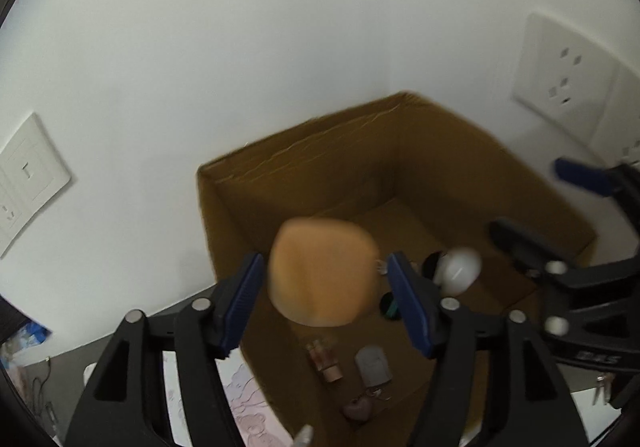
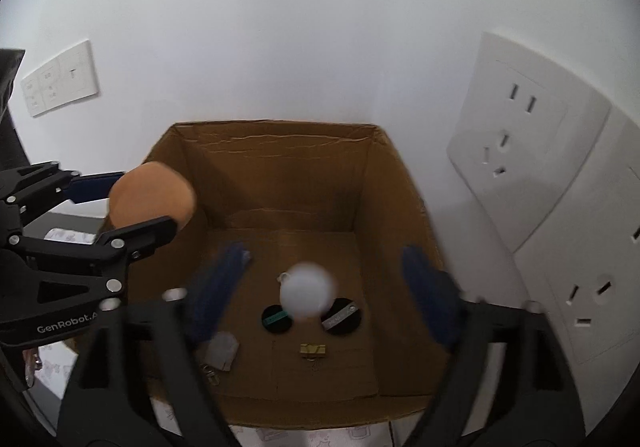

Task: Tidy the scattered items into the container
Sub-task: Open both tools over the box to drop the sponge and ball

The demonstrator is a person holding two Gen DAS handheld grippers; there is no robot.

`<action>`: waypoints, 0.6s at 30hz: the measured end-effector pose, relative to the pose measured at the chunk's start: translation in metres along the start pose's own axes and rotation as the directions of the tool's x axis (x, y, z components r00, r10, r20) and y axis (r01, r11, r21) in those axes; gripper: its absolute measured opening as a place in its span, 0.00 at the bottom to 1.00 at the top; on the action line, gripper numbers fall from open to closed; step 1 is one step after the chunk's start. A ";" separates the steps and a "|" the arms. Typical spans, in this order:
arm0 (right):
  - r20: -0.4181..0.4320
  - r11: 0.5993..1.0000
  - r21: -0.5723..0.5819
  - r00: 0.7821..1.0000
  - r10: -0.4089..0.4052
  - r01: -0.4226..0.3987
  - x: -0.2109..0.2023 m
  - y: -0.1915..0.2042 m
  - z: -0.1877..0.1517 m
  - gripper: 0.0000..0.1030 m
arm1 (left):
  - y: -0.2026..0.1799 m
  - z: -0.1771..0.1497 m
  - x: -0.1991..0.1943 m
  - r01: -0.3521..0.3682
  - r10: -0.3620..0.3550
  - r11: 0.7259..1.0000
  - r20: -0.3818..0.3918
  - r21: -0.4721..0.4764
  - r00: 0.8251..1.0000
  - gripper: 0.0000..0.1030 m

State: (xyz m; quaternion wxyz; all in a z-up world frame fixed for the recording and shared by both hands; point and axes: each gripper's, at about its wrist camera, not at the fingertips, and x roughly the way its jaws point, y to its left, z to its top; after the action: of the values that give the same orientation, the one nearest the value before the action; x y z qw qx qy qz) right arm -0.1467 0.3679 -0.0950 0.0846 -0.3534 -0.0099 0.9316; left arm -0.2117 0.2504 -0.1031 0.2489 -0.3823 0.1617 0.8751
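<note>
An open cardboard box (image 1: 320, 167) (image 2: 280, 175) stands against the white wall. A rounded orange-tan object (image 1: 324, 275) (image 2: 152, 199) hangs blurred over the box's left side, between the blue pads of my left gripper (image 1: 326, 299); a slim gap shows on each side of it. My right gripper (image 2: 326, 287) is spread wide over the box, and a blurred white ball (image 2: 306, 293) (image 1: 458, 271) is loose in the air between its fingers, touching neither. On the box floor lie two black discs (image 2: 342, 315), a gold binder clip (image 2: 313, 349), a grey tag (image 1: 373, 365) and a small bottle (image 1: 324, 361).
Wall sockets (image 2: 516, 151) stand close on the right, and a switch plate (image 1: 28, 183) is on the left wall. The box sits in a corner. A sheet with pink print (image 1: 248, 407) lies on the table at the box's near left.
</note>
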 end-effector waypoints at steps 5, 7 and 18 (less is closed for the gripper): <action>-0.002 1.000 -0.017 1.000 -0.025 0.025 0.001 0.000 -0.002 0.93 | 0.003 -0.003 0.002 -0.027 0.027 1.000 -0.018 -0.002 0.999 0.66; 0.000 1.000 -0.013 1.000 -0.022 0.022 0.003 -0.001 0.001 0.93 | 0.003 -0.003 0.003 -0.039 0.039 0.999 -0.033 0.000 0.999 0.72; 0.014 1.000 -0.018 1.000 -0.020 0.020 -0.001 0.004 0.001 0.93 | -0.005 -0.004 0.015 -0.133 0.140 0.989 -0.102 0.070 0.985 0.73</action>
State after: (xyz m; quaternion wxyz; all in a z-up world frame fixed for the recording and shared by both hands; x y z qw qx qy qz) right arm -0.1472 0.3640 -0.0937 0.0907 -0.3475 -0.0223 0.9330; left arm -0.2155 0.2575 -0.1175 0.1913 -0.4085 0.2281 0.8628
